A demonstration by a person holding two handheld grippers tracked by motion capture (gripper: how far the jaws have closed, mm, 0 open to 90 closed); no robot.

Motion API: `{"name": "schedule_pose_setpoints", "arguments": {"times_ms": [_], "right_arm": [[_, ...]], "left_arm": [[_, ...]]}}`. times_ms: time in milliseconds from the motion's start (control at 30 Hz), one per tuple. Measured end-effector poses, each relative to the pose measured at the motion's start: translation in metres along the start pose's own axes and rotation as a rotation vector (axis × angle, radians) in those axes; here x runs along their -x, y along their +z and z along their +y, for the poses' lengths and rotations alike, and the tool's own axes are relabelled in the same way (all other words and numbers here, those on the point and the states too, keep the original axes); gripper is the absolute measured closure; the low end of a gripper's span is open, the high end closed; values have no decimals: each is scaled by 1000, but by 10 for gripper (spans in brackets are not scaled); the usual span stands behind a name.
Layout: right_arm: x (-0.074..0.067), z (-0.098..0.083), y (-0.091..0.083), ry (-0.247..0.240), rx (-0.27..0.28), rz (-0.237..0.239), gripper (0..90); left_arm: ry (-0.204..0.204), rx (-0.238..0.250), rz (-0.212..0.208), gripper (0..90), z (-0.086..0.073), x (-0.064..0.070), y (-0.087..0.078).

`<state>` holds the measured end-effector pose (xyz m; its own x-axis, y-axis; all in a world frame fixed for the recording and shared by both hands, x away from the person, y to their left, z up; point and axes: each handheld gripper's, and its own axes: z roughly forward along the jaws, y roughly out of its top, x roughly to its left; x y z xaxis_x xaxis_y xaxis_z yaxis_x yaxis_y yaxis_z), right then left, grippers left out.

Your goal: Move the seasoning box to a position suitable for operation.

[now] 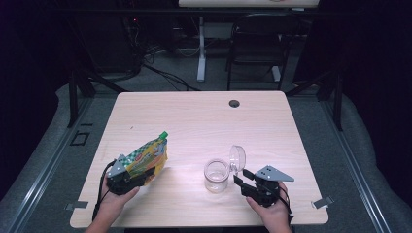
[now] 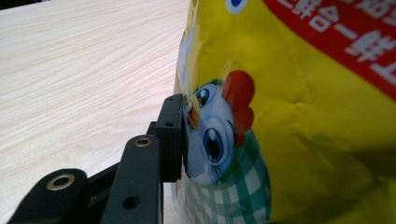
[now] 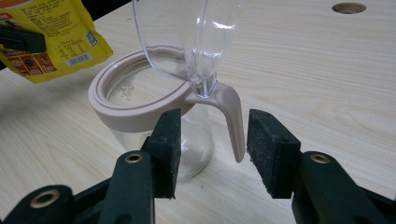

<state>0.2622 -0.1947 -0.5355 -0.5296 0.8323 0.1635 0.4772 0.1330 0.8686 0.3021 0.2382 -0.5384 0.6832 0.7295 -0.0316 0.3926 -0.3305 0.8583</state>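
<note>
A yellow spouted pouch (image 1: 146, 158) (image 2: 299, 112) with a green cap, a red label and a cartoon chicken is held tilted above the table's left front, and my left gripper (image 1: 127, 177) is shut on its lower end. A clear glass jar (image 1: 216, 175) (image 3: 154, 107) with a pinkish rim stands at the front centre, its clear hinged lid (image 1: 237, 158) (image 3: 191, 37) flipped up. My right gripper (image 1: 245, 182) (image 3: 212, 151) is open just right of the jar, its jaws on either side of the pinkish lid lever (image 3: 233, 121) without clamping it.
The light wooden table (image 1: 194, 121) has a round cable hole (image 1: 234, 103) near its far edge. Behind the table stand a black chair (image 1: 257, 43) and a white desk leg (image 1: 201, 48), with cables on the floor.
</note>
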Motion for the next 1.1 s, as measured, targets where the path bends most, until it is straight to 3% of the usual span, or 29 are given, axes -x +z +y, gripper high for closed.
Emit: {"name": "schedule_pose_setpoints", "arguments": {"times_ms": [133, 433, 533, 733, 900, 1100], "right_arm": [[0, 0, 0, -1, 2, 4, 548], [-1, 0, 0, -1, 3, 4, 548], [0, 0, 0, -3, 3, 3, 548], [0, 1, -1, -5, 2, 2, 548], [0, 1, -1, -5, 4, 3, 548], [0, 1, -1, -4, 5, 2, 548]], "left_arm": [[37, -18, 5, 630, 1, 6, 1], [79, -39, 20, 631, 4, 14, 2], [119, -67, 34, 631, 5, 19, 4], [158, -87, 45, 631, 7, 25, 5], [226, -105, 68, 631, 9, 33, 6], [250, -113, 70, 632, 10, 37, 6]]}}
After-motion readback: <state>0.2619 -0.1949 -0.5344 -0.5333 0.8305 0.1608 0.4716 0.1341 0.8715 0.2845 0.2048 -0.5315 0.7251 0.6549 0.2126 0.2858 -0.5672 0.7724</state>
